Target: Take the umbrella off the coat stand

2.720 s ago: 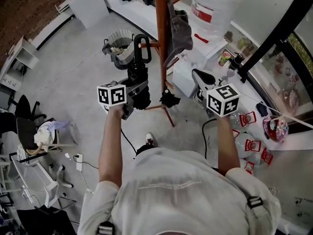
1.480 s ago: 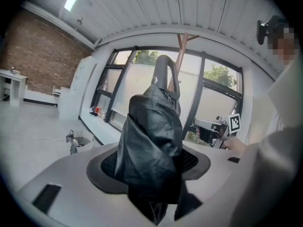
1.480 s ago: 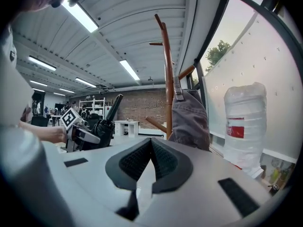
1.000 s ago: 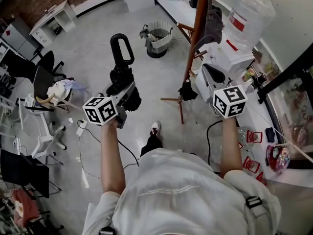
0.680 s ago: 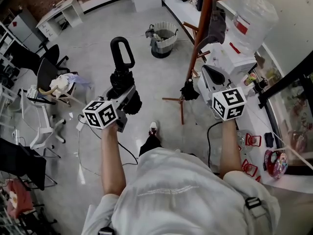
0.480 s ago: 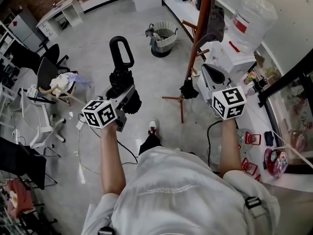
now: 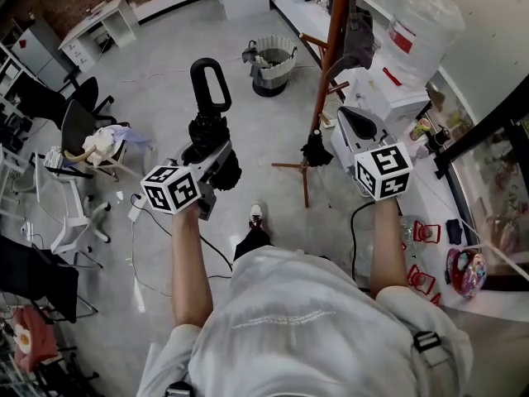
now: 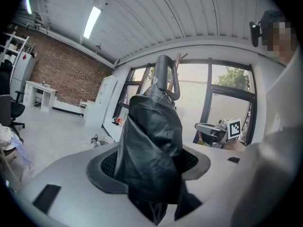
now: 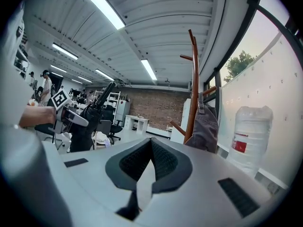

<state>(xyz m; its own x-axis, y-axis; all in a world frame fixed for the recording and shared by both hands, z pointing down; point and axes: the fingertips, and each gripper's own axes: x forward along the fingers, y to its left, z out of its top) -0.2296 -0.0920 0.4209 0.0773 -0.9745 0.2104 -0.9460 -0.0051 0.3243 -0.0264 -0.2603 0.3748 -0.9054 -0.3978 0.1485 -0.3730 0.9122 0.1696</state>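
Note:
A black folded umbrella with a loop handle stands upright in my left gripper, well left of the wooden coat stand. In the left gripper view the umbrella's folded fabric fills the space between the jaws, and the left gripper is shut on it. My right gripper hovers near the stand's lower pole with nothing in it. In the right gripper view its pads meet at the tip, so the right gripper is shut. The coat stand rises just beyond it.
A grey garment hangs on the stand. A water bottle sits on a white dispenser to the right. A waste basket stands behind. Office chairs and cables lie on the floor at left.
The umbrella hung against the stand's peg at first; now it is off the stand and held out to the left. Over the last second both grippers barely shifted.

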